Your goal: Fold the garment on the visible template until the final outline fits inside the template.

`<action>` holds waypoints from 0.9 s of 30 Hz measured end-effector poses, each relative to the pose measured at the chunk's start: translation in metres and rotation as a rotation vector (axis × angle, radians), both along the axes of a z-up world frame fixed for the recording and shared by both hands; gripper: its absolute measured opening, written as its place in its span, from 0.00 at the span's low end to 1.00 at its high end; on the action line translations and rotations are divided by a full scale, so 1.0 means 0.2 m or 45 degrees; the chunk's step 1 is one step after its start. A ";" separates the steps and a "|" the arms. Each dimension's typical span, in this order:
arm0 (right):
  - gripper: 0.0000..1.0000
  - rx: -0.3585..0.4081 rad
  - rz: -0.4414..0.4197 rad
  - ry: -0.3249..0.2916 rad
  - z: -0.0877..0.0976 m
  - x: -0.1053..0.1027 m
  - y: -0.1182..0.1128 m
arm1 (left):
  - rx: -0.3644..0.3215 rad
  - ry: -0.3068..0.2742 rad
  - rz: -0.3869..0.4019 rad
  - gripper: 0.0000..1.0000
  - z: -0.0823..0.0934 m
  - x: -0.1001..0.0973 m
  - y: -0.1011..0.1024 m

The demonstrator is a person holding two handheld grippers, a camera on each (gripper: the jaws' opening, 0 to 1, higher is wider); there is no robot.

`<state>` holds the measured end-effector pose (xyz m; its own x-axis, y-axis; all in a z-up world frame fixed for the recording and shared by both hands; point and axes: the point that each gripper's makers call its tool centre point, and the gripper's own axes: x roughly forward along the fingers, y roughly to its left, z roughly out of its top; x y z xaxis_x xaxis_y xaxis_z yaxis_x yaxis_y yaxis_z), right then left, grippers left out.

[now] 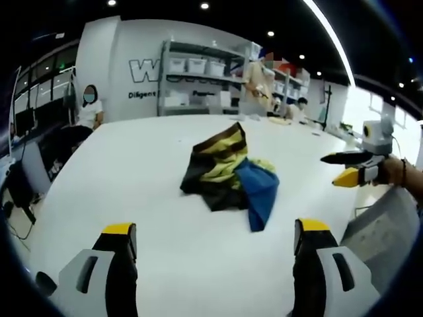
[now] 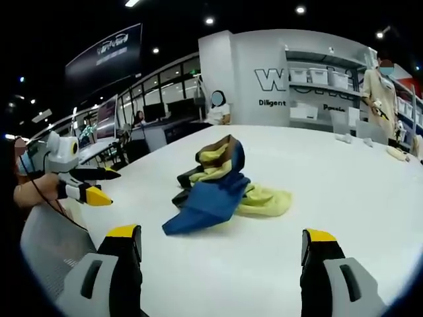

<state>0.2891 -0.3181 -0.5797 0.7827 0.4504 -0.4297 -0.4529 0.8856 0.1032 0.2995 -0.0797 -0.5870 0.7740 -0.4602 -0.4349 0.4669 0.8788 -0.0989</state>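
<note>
A crumpled garment (image 1: 228, 173) in black, yellow and blue lies in a heap in the middle of the white table (image 1: 132, 172). My left gripper (image 1: 215, 231) is open and empty, a short way in front of the heap and apart from it. My right gripper (image 2: 220, 234) is also open and empty, facing the heap's blue flap (image 2: 205, 205) from the other side. In the left gripper view the right gripper (image 1: 330, 169) hangs to the right of the heap; in the right gripper view the left gripper (image 2: 114, 187) hangs to its left. A grey flat board (image 1: 380, 224) sits at the table's near edge.
The grey board (image 2: 53, 241) lies near the person's hands, off to the side of the garment. Shelves with white bins (image 1: 198, 72) and a wall with lettering stand behind the table. People stand and sit at the far end (image 1: 261, 82). Small items lie on the far tabletop (image 2: 400, 152).
</note>
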 end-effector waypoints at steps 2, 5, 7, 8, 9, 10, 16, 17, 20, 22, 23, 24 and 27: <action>0.99 -0.001 -0.004 0.009 -0.01 0.00 0.00 | 0.013 0.003 -0.008 0.94 0.00 0.00 0.00; 0.99 -0.009 -0.006 0.014 -0.01 0.00 -0.01 | 0.012 0.001 -0.005 0.94 0.00 0.00 0.00; 0.99 -0.008 -0.007 0.016 -0.01 0.00 -0.01 | 0.007 0.009 0.001 0.94 -0.01 0.00 0.01; 0.99 -0.010 -0.007 0.018 -0.02 0.00 -0.01 | 0.003 0.012 0.004 0.94 -0.01 0.00 0.01; 0.99 -0.011 -0.009 0.019 -0.02 0.00 -0.01 | -0.002 0.013 0.006 0.94 0.00 0.00 0.01; 0.99 -0.013 -0.009 0.020 -0.02 0.00 -0.02 | -0.009 0.011 0.008 0.94 0.00 0.00 0.01; 0.99 -0.007 -0.011 0.023 -0.02 0.00 -0.02 | 0.002 0.013 0.021 0.93 0.00 0.00 0.03; 0.99 -0.007 -0.011 0.024 -0.02 0.00 -0.02 | 0.029 0.007 0.019 0.93 -0.01 0.01 0.03; 0.99 -0.003 -0.012 0.024 -0.02 0.00 -0.02 | 0.044 -0.003 0.015 0.94 0.00 0.01 0.03; 0.99 -0.005 -0.012 0.029 -0.02 0.00 -0.02 | 0.055 0.001 0.008 0.93 -0.01 0.00 0.03; 0.99 -0.009 -0.011 0.031 -0.03 0.00 -0.02 | 0.067 0.002 0.003 0.93 -0.01 0.00 0.02; 0.99 -0.010 -0.009 0.031 -0.03 0.00 -0.02 | 0.086 -0.002 -0.005 0.93 -0.02 0.00 0.02; 0.99 -0.015 -0.004 0.033 -0.03 0.00 -0.02 | 0.101 -0.013 -0.018 0.94 -0.01 0.00 0.01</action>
<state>0.2892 -0.3212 -0.5855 0.7724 0.4427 -0.4553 -0.4474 0.8882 0.1046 0.2996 -0.0769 -0.5893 0.7722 -0.4357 -0.4626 0.4802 0.8768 -0.0242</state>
